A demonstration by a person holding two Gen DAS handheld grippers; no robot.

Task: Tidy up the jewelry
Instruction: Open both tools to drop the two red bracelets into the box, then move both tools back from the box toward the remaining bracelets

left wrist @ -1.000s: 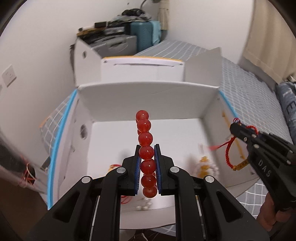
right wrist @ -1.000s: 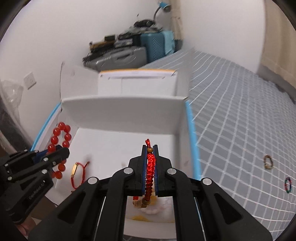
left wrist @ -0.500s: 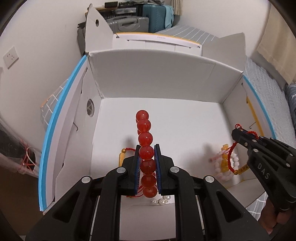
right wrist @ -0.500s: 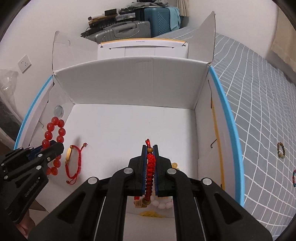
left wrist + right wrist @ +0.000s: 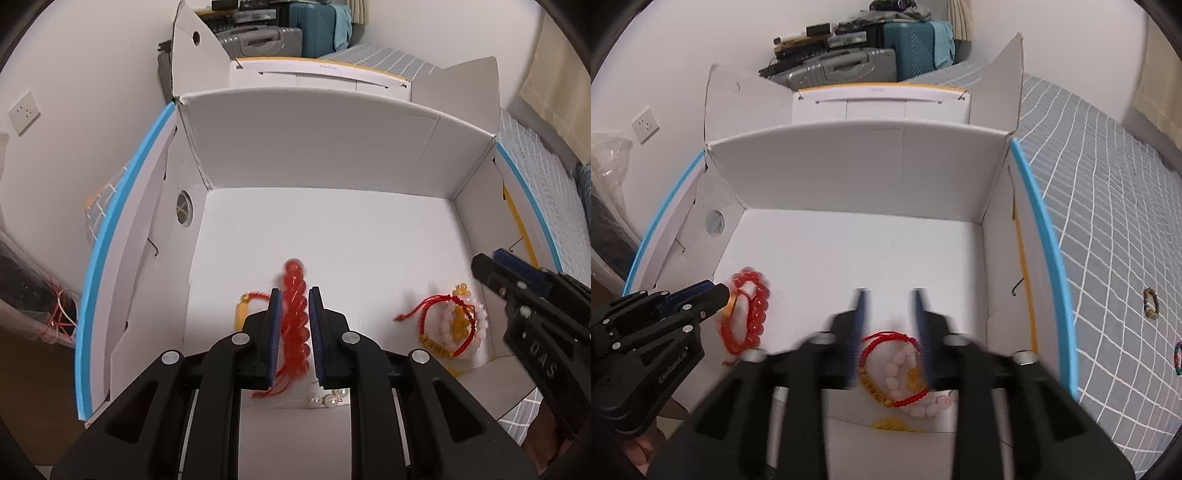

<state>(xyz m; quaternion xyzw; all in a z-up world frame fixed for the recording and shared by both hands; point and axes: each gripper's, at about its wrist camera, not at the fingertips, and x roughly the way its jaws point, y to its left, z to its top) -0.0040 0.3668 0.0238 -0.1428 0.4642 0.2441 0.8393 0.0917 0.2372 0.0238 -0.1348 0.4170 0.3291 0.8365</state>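
Note:
A white cardboard box with blue-edged flaps stands open in front of me; it also shows in the right wrist view. My left gripper is open, and a red bead bracelet is blurred between its parted jaws, free of the pads; it also shows in the right wrist view. My right gripper is open and blurred over a red cord bracelet, which lies on a pink-white bead bracelet on the box floor. The cord bracelet also shows in the left wrist view.
A red cord bracelet with a gold tube, pearl earrings and a yellow bead piece lie in the box. Two small bracelets lie on the grey checked bedspread to the right. Suitcases stand behind.
Both grippers moved down into the box and opened. The red bead bracelet dropped from the left jaws; the red cord bracelet left the right jaws and lies on the box floor.

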